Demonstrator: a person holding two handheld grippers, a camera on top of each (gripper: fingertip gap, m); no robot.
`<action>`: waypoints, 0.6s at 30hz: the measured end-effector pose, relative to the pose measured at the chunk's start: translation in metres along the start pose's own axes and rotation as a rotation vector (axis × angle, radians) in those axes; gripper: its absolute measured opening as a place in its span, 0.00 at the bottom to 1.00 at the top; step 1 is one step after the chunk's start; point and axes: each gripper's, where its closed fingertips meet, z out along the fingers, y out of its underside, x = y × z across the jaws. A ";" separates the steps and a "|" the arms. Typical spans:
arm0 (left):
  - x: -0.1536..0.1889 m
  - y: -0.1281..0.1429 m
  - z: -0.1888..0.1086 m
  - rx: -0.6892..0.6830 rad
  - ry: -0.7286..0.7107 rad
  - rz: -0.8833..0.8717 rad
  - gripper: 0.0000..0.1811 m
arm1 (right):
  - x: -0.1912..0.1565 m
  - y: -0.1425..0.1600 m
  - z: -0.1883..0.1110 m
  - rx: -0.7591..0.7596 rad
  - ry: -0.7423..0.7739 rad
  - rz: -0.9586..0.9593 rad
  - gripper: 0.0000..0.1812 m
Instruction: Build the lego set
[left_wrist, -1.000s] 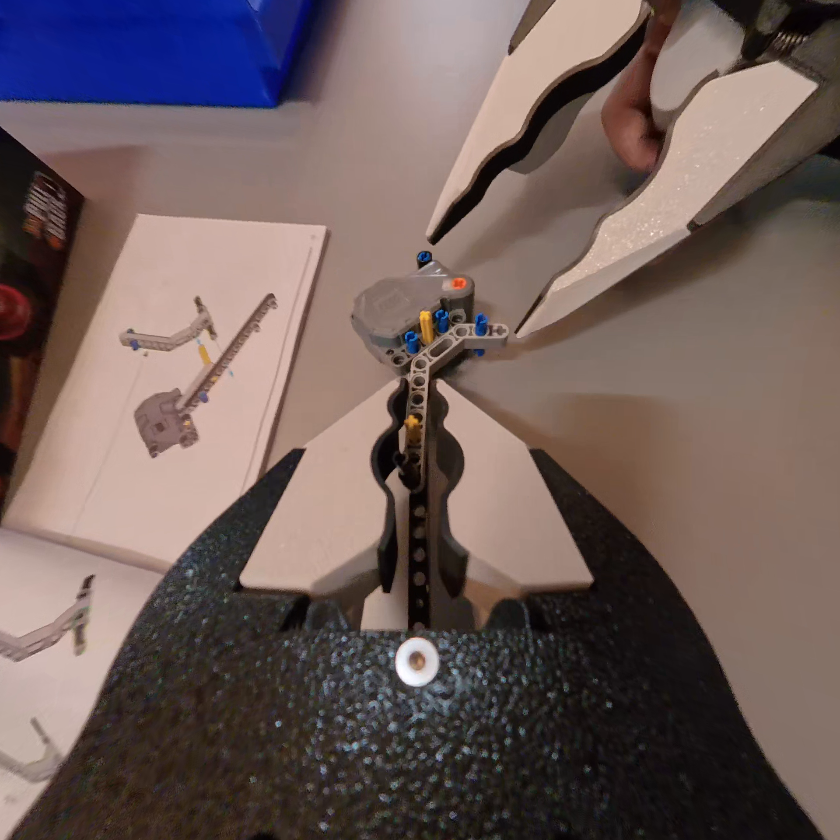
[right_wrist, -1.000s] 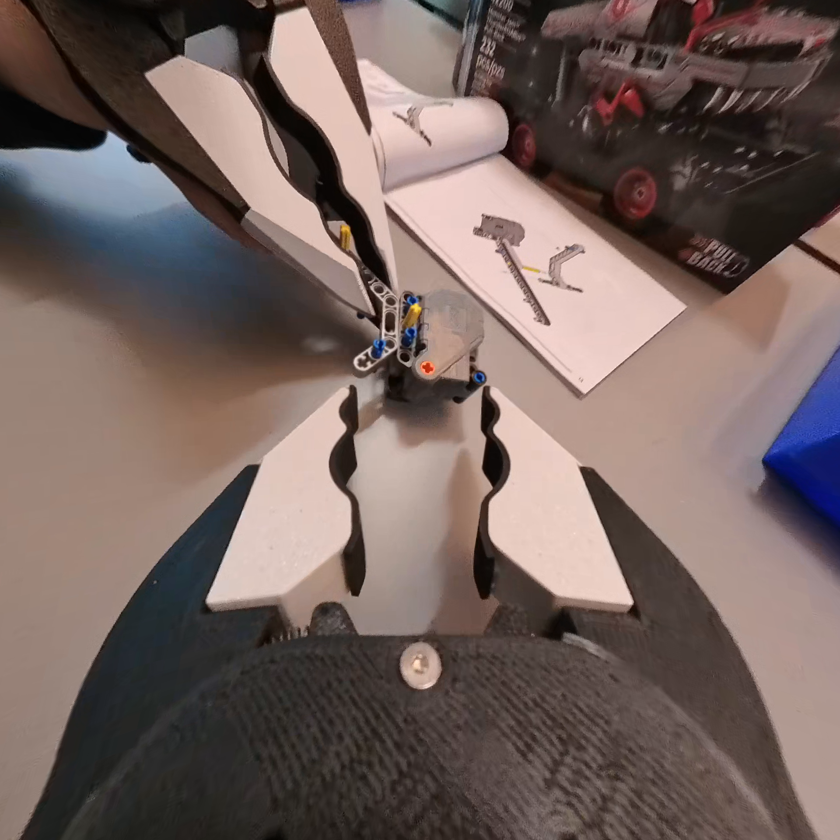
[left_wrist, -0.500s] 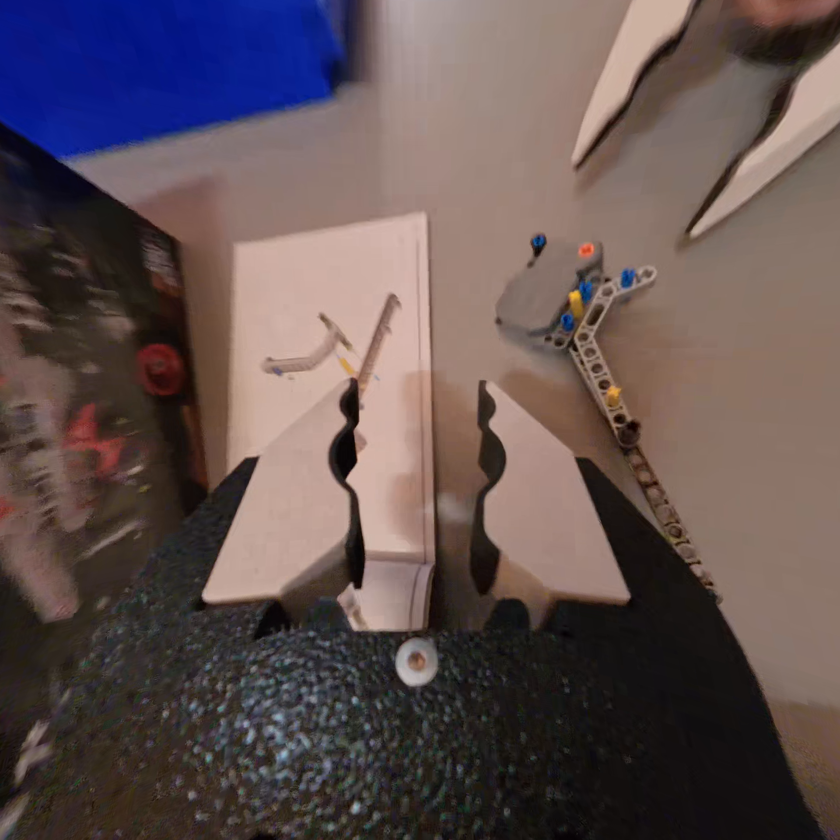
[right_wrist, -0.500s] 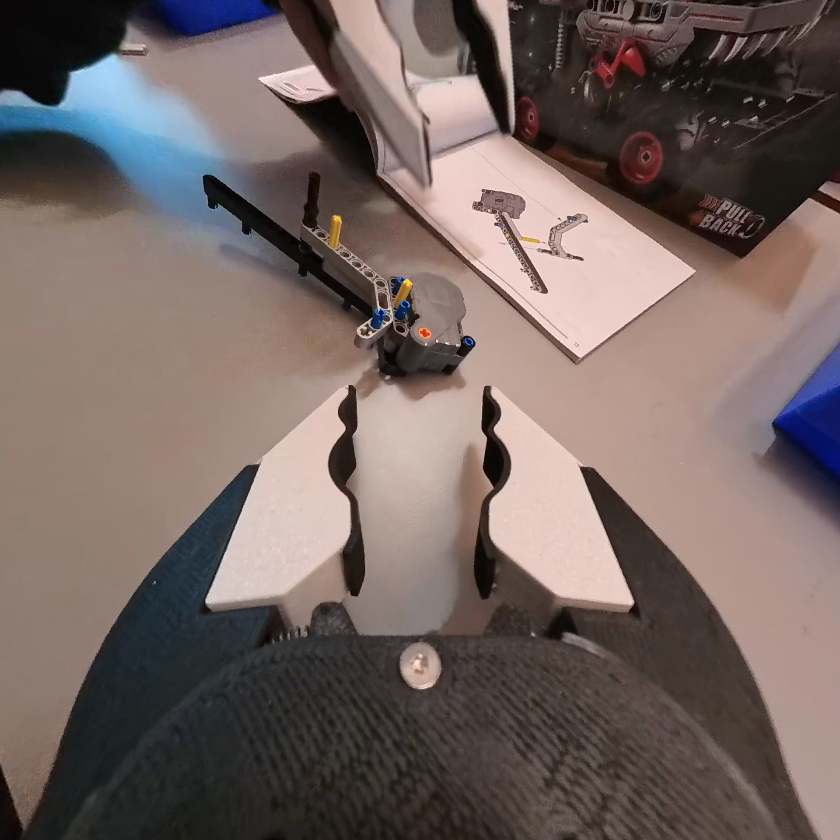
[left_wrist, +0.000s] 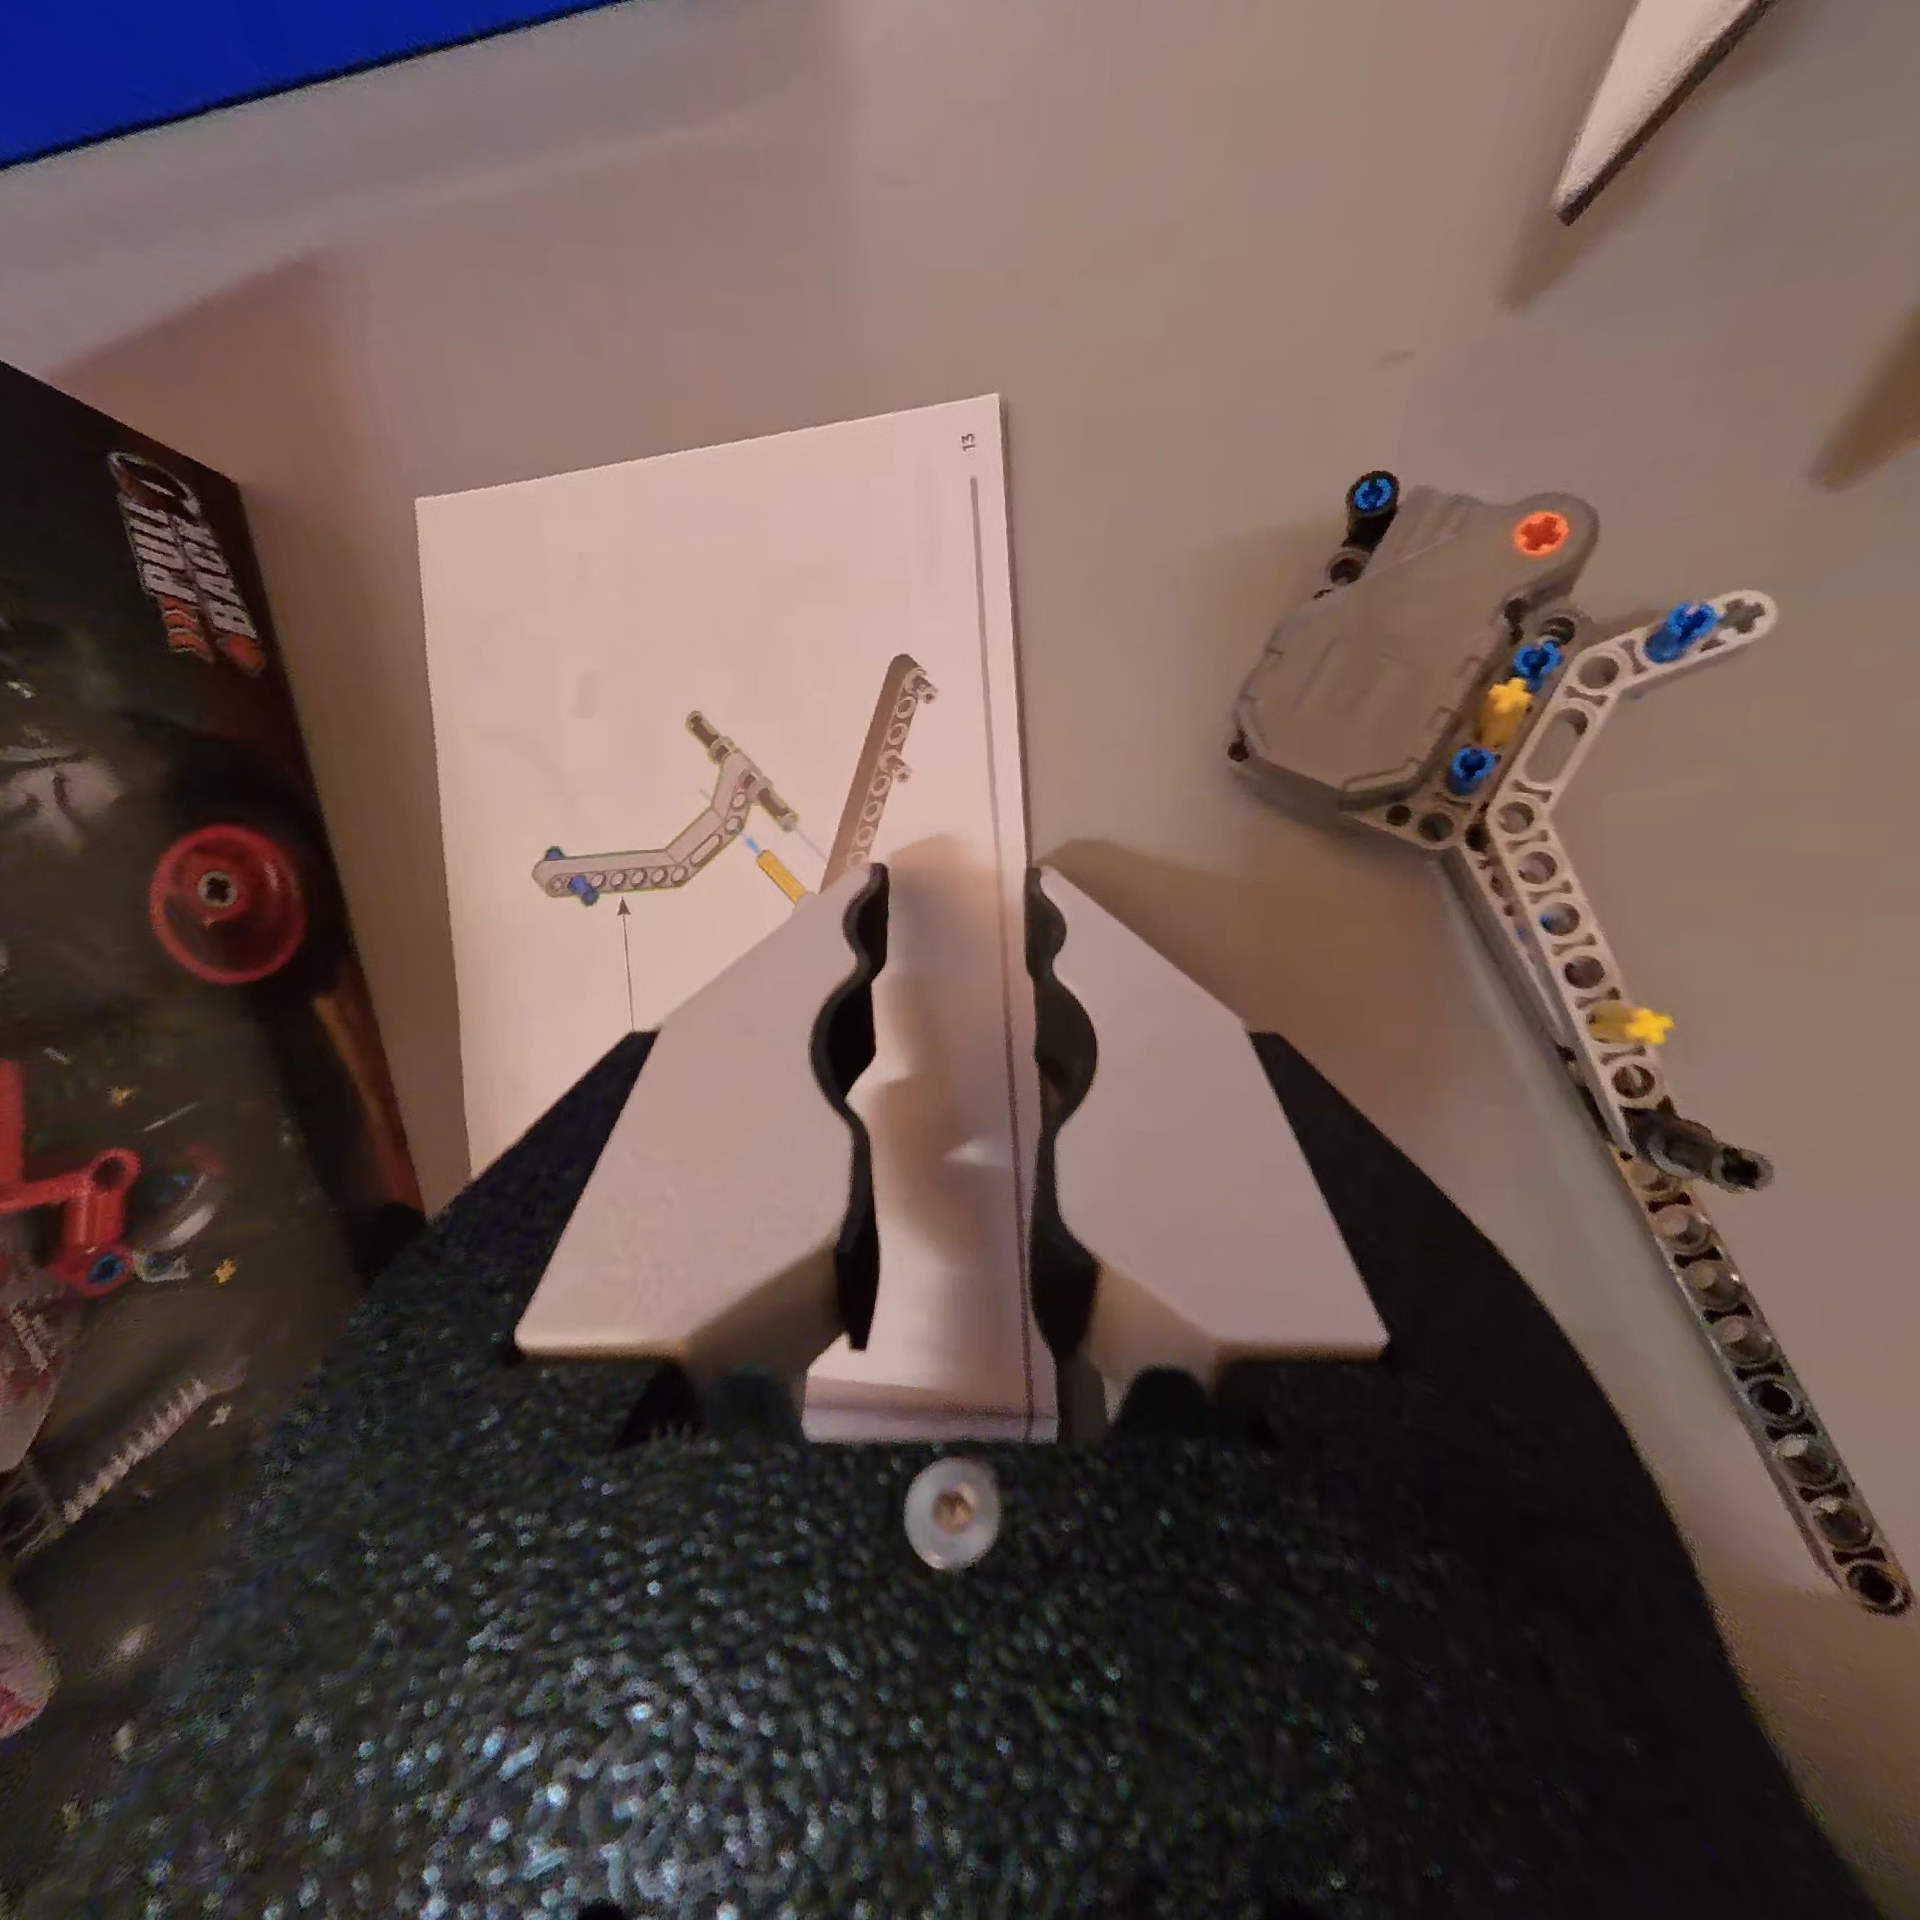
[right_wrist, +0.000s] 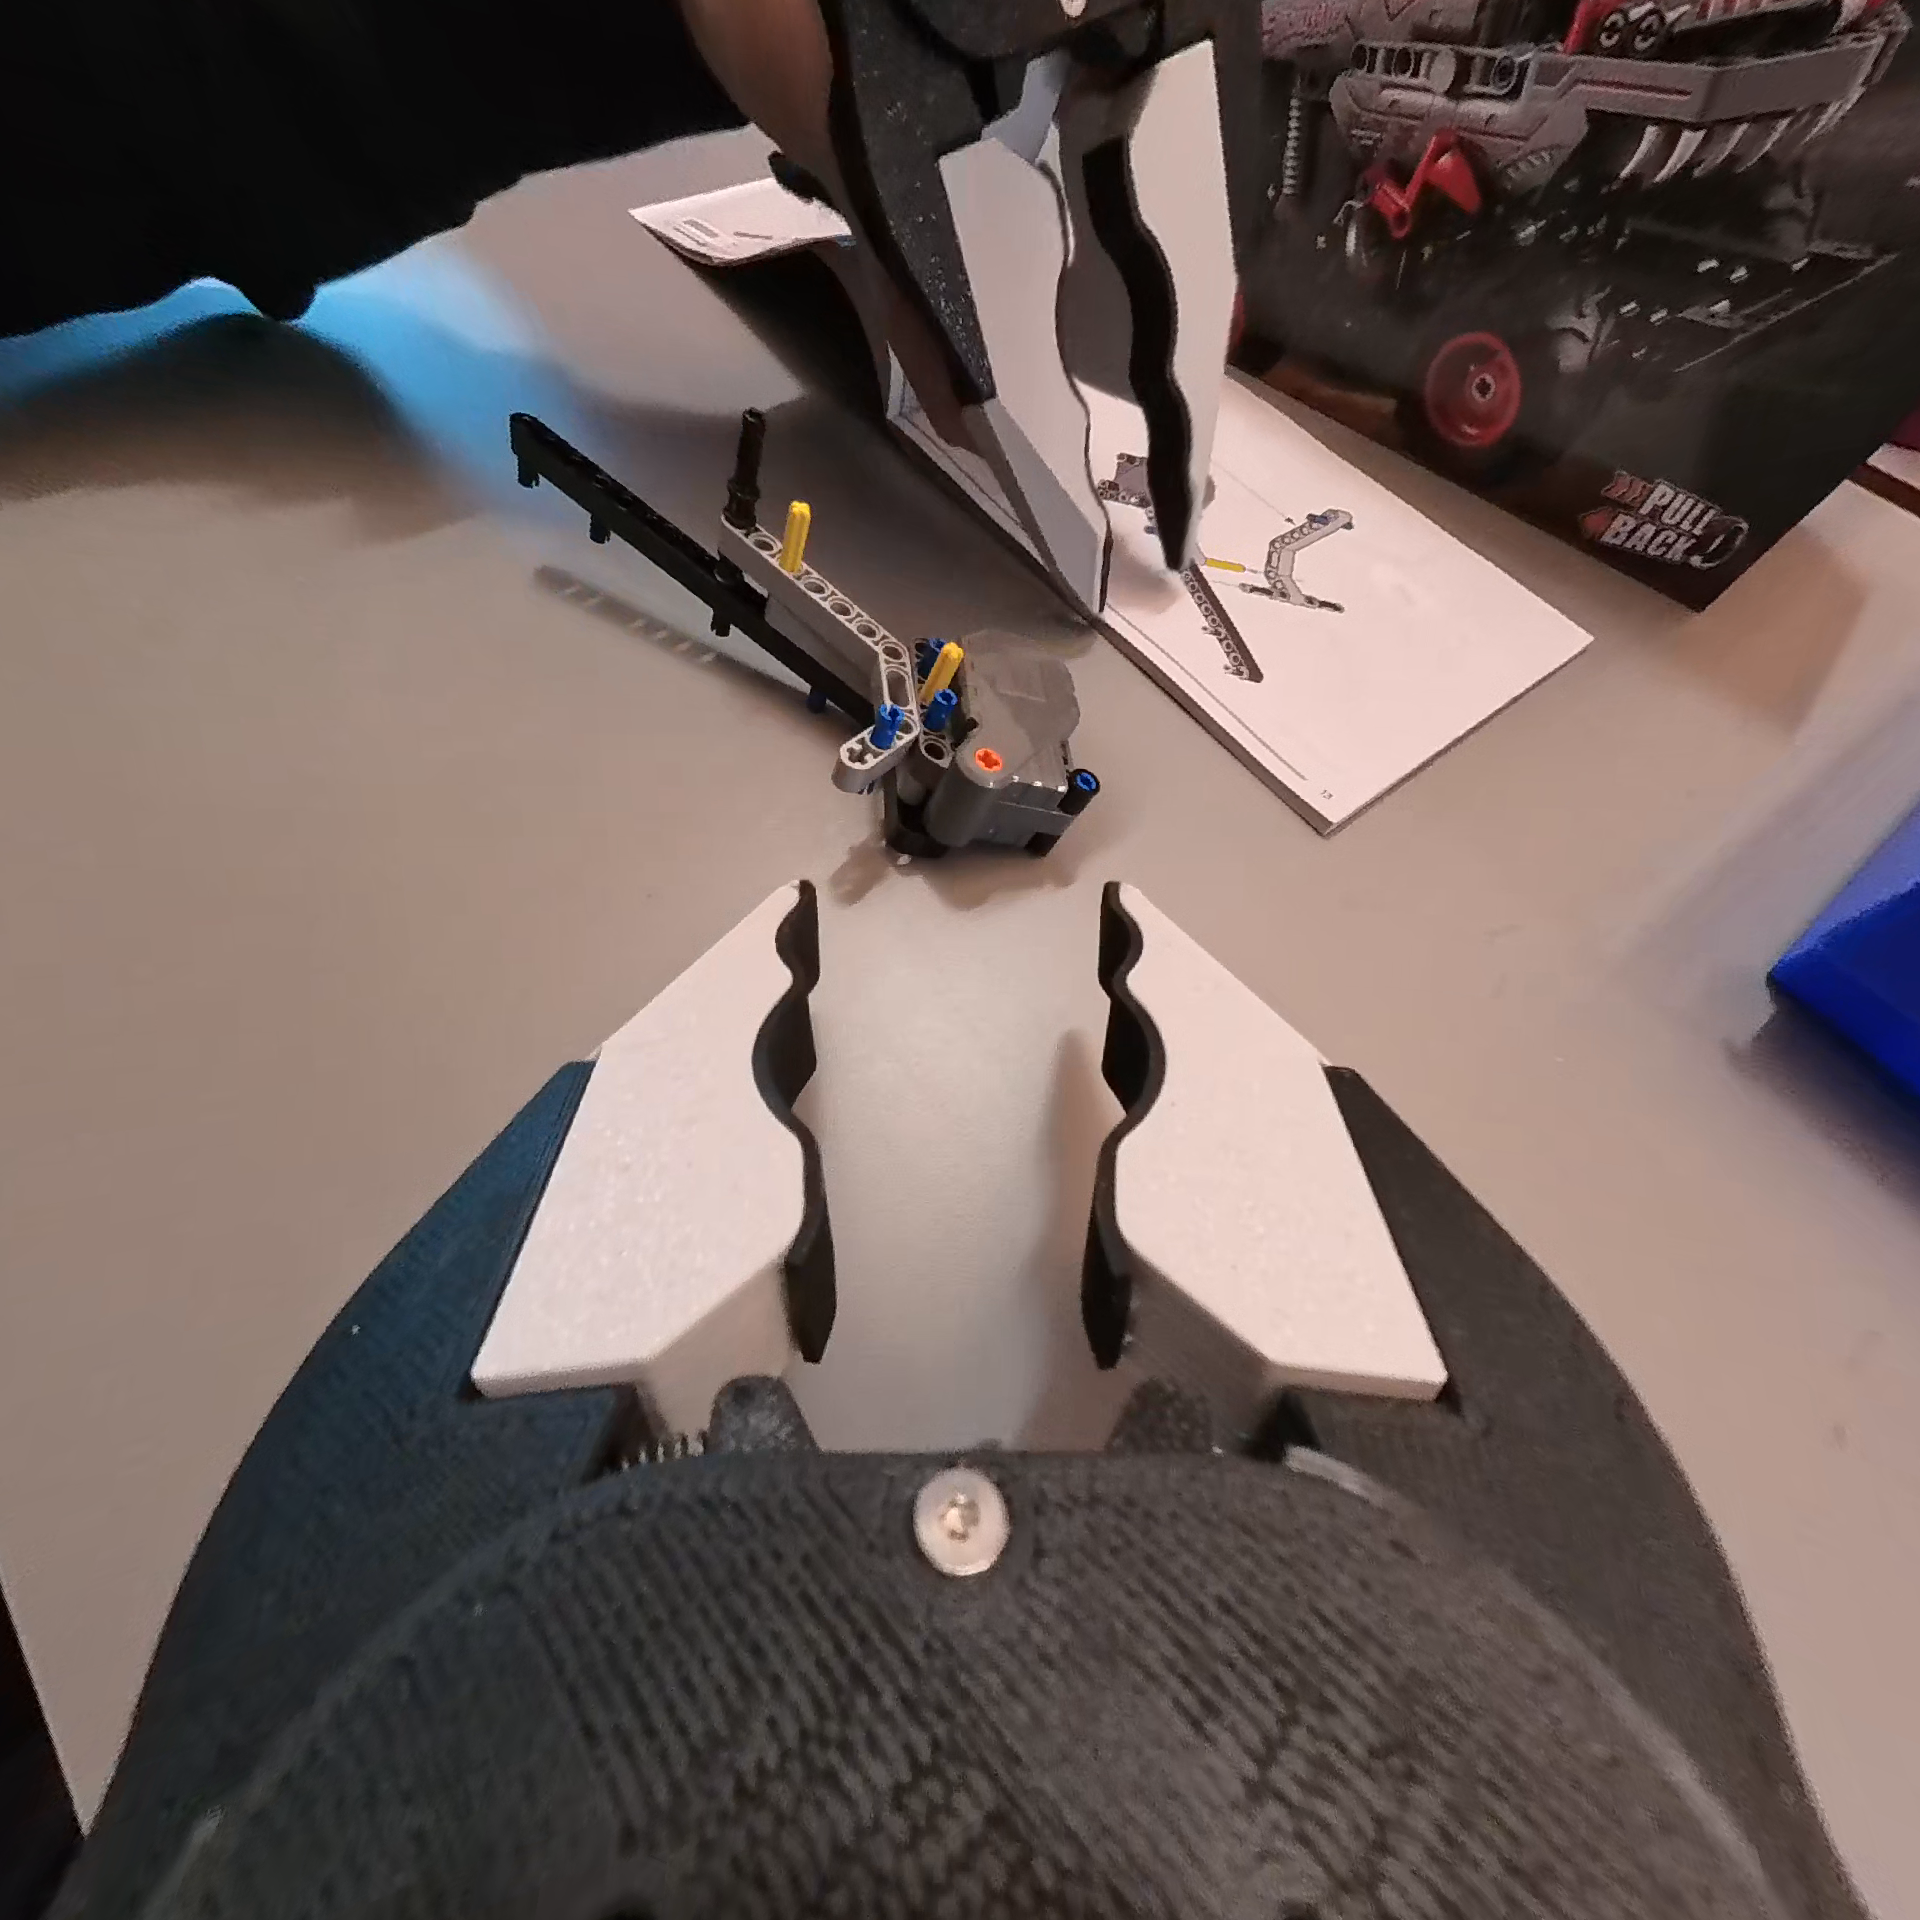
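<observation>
The partly built lego assembly lies on the grey table: a dark grey motor block pinned to a light grey bent beam and a long black beam, with blue and yellow pins. My left gripper is empty, its jaws a narrow gap apart, tips down on the open instruction booklet. It also shows in the right wrist view, left of the assembly. My right gripper is open and empty, just short of the motor block.
The lego set's dark box stands beside the booklet. A blue bin sits at the table's side. One right gripper finger shows in the left wrist view. A person's dark sleeve is behind. My hands' fingertips stand some 12 cm from each other. The dark grey motor block lies around 6 cm away from my right fingertips. My right wrist view looks at it from another angle.
My left gripper let go of the black beam, swung left over the booklet and narrowed its jaws. The assembly now lies flat on the table. My right gripper stayed open and drew back slightly.
</observation>
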 end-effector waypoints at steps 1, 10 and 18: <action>-0.001 0.000 -0.001 -0.003 -0.011 0.007 0.13 | 0.000 0.000 0.000 -0.003 0.000 0.001 0.29; 0.000 -0.007 -0.010 0.062 0.007 -0.041 0.15 | 0.000 0.002 0.001 -0.014 -0.001 -0.003 0.29; -0.009 0.000 -0.004 0.029 -0.043 -0.047 0.14 | -0.002 0.003 0.003 -0.028 -0.002 -0.017 0.29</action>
